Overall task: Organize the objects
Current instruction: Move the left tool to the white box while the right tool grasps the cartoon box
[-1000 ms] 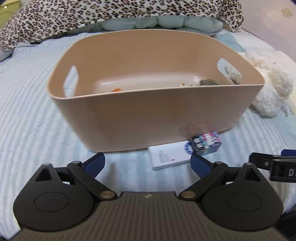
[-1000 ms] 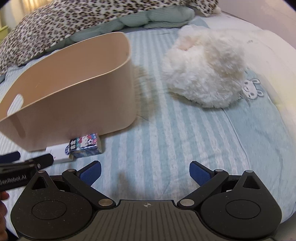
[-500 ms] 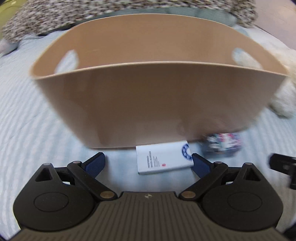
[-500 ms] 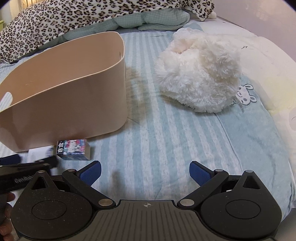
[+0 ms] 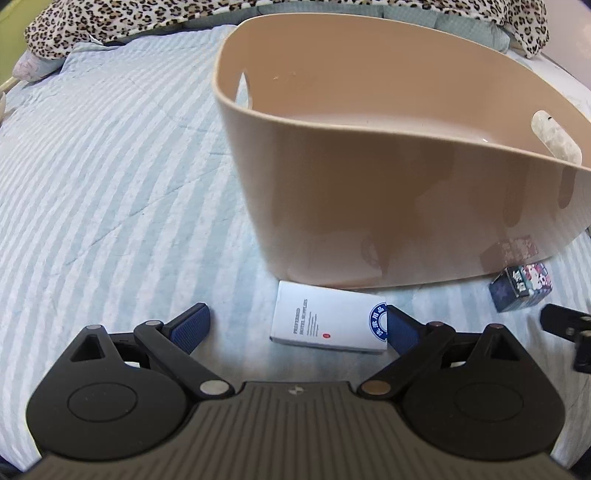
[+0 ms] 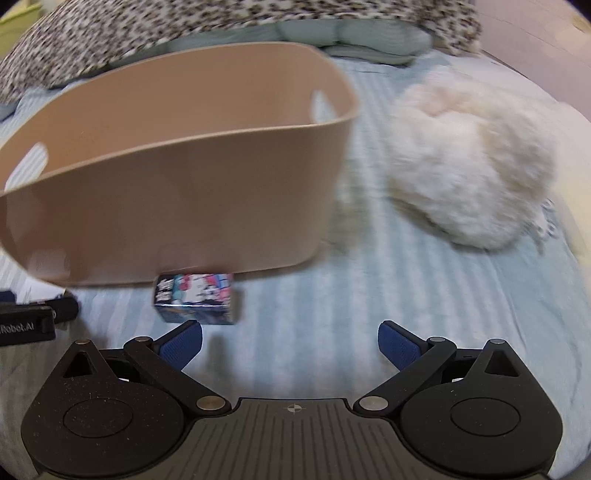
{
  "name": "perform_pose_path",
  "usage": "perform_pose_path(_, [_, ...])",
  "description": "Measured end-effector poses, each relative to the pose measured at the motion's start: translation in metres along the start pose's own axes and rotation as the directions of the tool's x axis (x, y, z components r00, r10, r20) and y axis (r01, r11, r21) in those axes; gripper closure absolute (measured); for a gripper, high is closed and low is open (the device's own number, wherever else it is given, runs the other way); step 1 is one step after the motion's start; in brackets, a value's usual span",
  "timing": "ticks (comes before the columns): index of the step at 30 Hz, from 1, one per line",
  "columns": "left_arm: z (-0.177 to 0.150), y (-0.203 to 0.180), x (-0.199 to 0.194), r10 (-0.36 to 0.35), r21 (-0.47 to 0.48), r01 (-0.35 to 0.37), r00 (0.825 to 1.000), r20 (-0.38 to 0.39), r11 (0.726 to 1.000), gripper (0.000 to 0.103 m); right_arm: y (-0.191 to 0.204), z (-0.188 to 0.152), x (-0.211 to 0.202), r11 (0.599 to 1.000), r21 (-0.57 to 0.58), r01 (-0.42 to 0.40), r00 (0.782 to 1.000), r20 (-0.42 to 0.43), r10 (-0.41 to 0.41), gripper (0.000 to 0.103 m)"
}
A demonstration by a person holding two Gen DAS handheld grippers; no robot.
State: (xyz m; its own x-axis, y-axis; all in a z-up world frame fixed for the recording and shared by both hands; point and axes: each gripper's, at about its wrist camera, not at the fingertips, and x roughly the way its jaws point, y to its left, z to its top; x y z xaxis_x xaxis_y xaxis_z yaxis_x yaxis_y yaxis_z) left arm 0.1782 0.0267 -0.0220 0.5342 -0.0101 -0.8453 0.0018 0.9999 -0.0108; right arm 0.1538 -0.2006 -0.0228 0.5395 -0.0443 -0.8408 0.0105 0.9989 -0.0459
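A beige tub with cut-out handles (image 5: 388, 177) stands on the striped bed; it also shows in the right wrist view (image 6: 177, 206). A flat white box with a blue round logo (image 5: 325, 321) lies in front of the tub. My left gripper (image 5: 295, 326) is open and low over the bed, with the white box between its fingers, nearer the right finger. A small colourful cartoon box (image 6: 195, 297) lies by the tub's base, also in the left wrist view (image 5: 521, 288). My right gripper (image 6: 290, 341) is open and empty, the cartoon box just ahead of its left finger.
A fluffy white plush toy (image 6: 469, 162) lies on the bed right of the tub. A leopard-print blanket (image 5: 110, 22) and a teal pillow (image 6: 351, 37) lie behind it. The striped bedspread (image 5: 110, 184) stretches to the left.
My left gripper has swung left and closer, bringing the white box between its fingers. My right gripper has moved left toward the cartoon box, which now sits just ahead of its left finger.
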Motion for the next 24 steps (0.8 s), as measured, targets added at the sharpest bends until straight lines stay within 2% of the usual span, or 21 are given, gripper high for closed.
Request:
perform_pose_path(7, [0.001, 0.011, 0.004, -0.029, -0.015, 0.029, 1.000, 0.002, 0.999, 0.004, 0.030, 0.005, 0.019, 0.994, -0.106, -0.026, 1.000, -0.013, 0.025, 0.000])
perform_pose_path(15, [0.002, 0.015, 0.005, -0.047, 0.031, 0.046, 0.998, 0.029, 0.998, 0.005, 0.034, 0.014, 0.031, 0.996, -0.008, -0.092, 0.996, 0.004, 0.092, 0.000])
perform_pose_path(24, [0.000, 0.017, 0.002, -0.052, 0.026, 0.051, 0.998, 0.036, 0.998, 0.008, 0.048, 0.006, 0.026, 0.992, -0.040, -0.122, 0.992, 0.017, 0.123, 0.000])
